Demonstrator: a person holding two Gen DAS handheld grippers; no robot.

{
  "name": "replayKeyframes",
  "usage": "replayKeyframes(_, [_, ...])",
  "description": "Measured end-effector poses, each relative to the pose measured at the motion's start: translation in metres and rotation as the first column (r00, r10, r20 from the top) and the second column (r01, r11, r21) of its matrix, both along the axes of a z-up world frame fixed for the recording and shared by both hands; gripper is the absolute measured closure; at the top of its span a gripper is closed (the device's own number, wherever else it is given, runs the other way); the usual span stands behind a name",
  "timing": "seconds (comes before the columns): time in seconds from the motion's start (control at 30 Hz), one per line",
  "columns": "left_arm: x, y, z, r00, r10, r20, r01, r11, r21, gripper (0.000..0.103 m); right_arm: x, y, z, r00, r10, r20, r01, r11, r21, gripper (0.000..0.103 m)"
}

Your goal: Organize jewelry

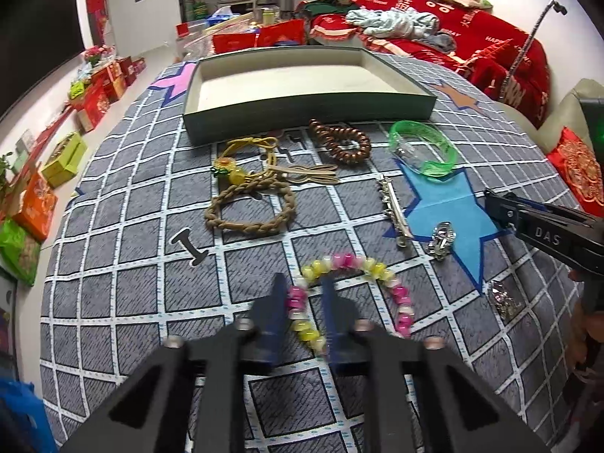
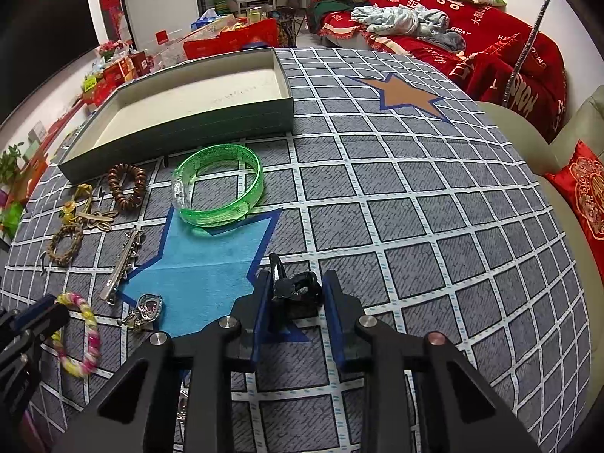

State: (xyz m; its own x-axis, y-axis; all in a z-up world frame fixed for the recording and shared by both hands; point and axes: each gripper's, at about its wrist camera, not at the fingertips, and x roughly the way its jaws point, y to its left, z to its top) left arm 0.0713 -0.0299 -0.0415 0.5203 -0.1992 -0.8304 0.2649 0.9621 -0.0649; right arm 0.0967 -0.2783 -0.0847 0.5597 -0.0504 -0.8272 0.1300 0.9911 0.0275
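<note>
A pink and yellow bead bracelet (image 1: 351, 264) lies on the grey checked cloth, and my left gripper (image 1: 304, 281) is shut on its left strand, with the beads pinched between the blue pads. In the right wrist view, my right gripper (image 2: 297, 275) is shut on a black hair clip (image 2: 298, 290) at the edge of the blue star patch (image 2: 211, 264). An open, empty grey-green box (image 1: 302, 111) stands at the far side of the cloth. The right gripper's body (image 1: 536, 226) shows at the right edge of the left wrist view.
Between box and grippers lie a green bangle (image 1: 422, 147), a brown spiral hair tie (image 1: 339, 141), a braided rope bracelet (image 1: 249, 211), a yellow flower cord (image 1: 234, 166), a silver barrette (image 1: 392, 207) and silver charms (image 1: 441, 239). Red bedding is behind.
</note>
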Motion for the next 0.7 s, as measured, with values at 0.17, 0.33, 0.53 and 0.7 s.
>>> replayKeyframes(0.17, [0.003,0.009,0.001,0.999,-0.022,-0.041,0.019,0.997,-0.077,0.076,-0.003,0.000,0.006,1.000,-0.001,0.009,0.001,1.000,0.028,0.076])
replayKeyframes(0.33, [0.003,0.017,0.012,0.999,-0.042,-0.036,0.037,0.992,-0.124,0.076,-0.008,0.000,0.018,1.000,0.005,0.030,-0.007,0.999,0.046,0.076])
replayKeyframes(0.53, [0.013,0.022,0.033,0.998,-0.057,-0.010,0.054,0.985,-0.163,0.076,0.000,0.006,0.040,0.998,0.017,0.064,-0.021,0.998,0.055,0.076])
replayKeyframes(0.7, [0.036,0.026,0.056,0.998,-0.067,0.016,0.069,0.978,-0.198,0.085,0.020,0.012,0.059,0.994,0.035,0.101,-0.043,0.996,0.076,0.076])
